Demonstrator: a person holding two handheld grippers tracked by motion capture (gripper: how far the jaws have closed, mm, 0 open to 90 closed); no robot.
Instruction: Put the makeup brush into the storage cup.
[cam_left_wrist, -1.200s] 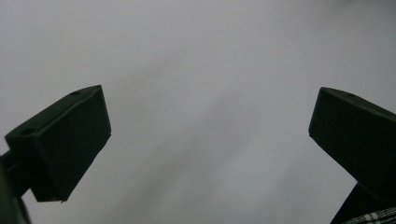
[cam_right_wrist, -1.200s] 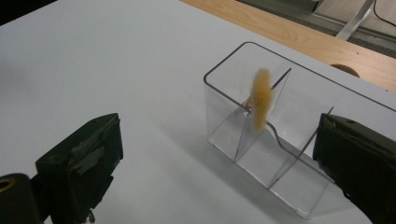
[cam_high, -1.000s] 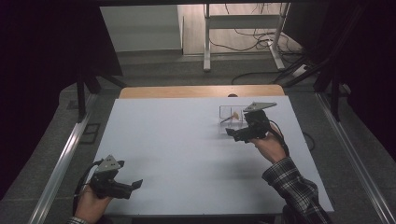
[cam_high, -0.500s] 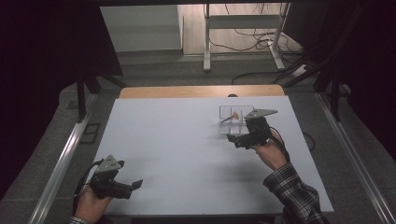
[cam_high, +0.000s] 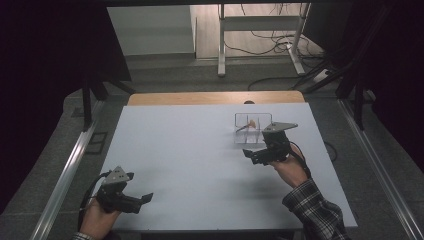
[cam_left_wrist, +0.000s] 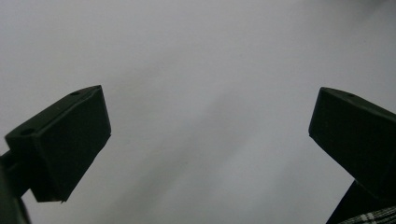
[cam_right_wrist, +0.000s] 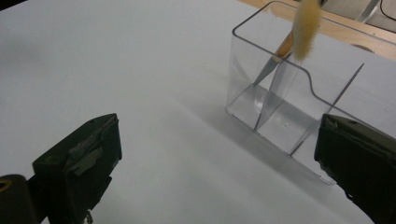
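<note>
White rectangular tabletop (cam_high: 200, 165), wooden strip at far edge; dark room, cables on floor, upper frame. Clear plastic divided organizer (cam_high: 252, 129) right of centre holds a leaning tan-bristled brush (cam_right_wrist: 299, 32); bristles legible from right gripper view. Right gripper (cam_high: 254, 156) just beside it, jaws spread, empty. Left gripper (cam_high: 142, 200) lower left, jaws apart, empty.

A pale grey rectangular tabletop (cam_high: 190, 150) adjoins a wooden strip (cam_high: 200, 97) at its far edge. Black cables (cam_high: 270, 37) lie on the floor beyond.

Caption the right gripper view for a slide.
Open right gripper above the white table, facing a clear divided organizer holding a brush.
</note>
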